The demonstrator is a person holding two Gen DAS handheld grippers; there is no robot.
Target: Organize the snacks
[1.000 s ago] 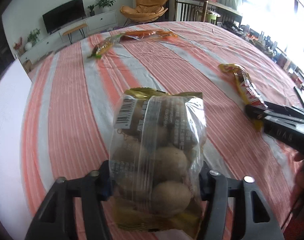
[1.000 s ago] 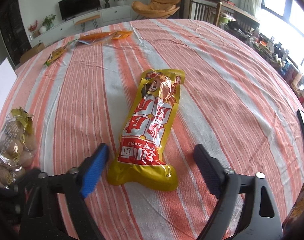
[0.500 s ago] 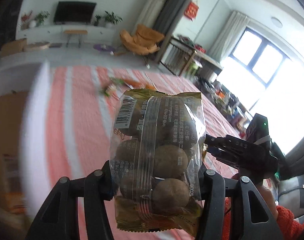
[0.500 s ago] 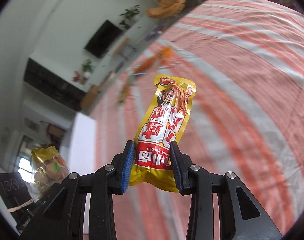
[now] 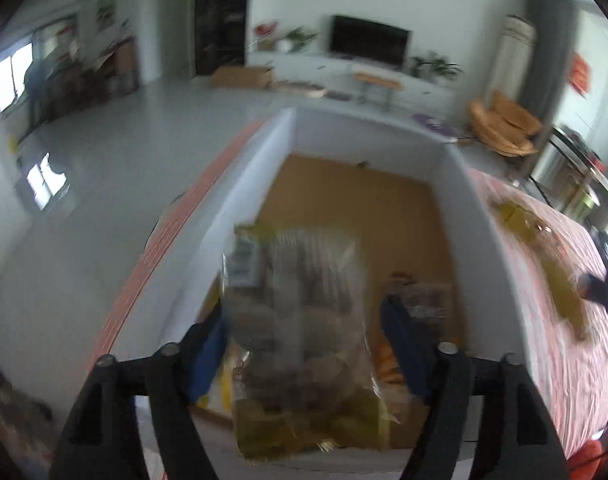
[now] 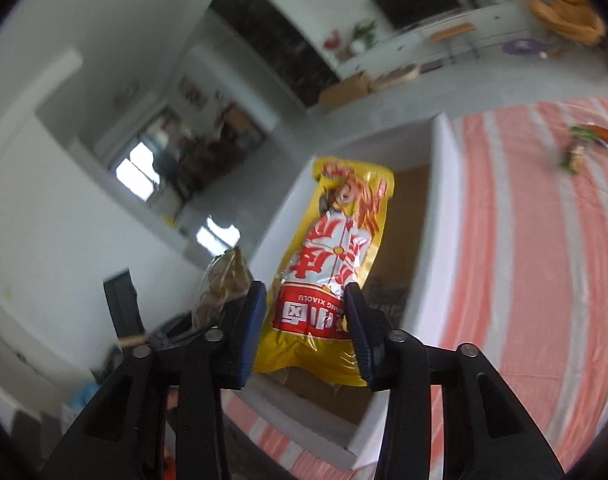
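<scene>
My left gripper (image 5: pixel 304 344) is shut on a clear bag of brown round snacks (image 5: pixel 300 320) and holds it above the open white box (image 5: pixel 248 176) with a cardboard floor. The view is blurred. My right gripper (image 6: pixel 306 332) is shut on a yellow and red snack packet (image 6: pixel 336 248) and holds it upright over the near end of the same box (image 6: pixel 438 216). The bag of round snacks also shows at the left of the right wrist view (image 6: pixel 224 284).
Several snack packets lie inside the box (image 5: pixel 420 308). The table has an orange and white striped cloth (image 6: pixel 544 240). Other packets lie on it at the far right (image 6: pixel 592 140) and beside the box (image 5: pixel 544 256). The floor drops away left of the box.
Both grippers have swung left from over the table to above the white box, each carrying its packet. One second ago the right gripper was open around the yellow packet on the cloth.
</scene>
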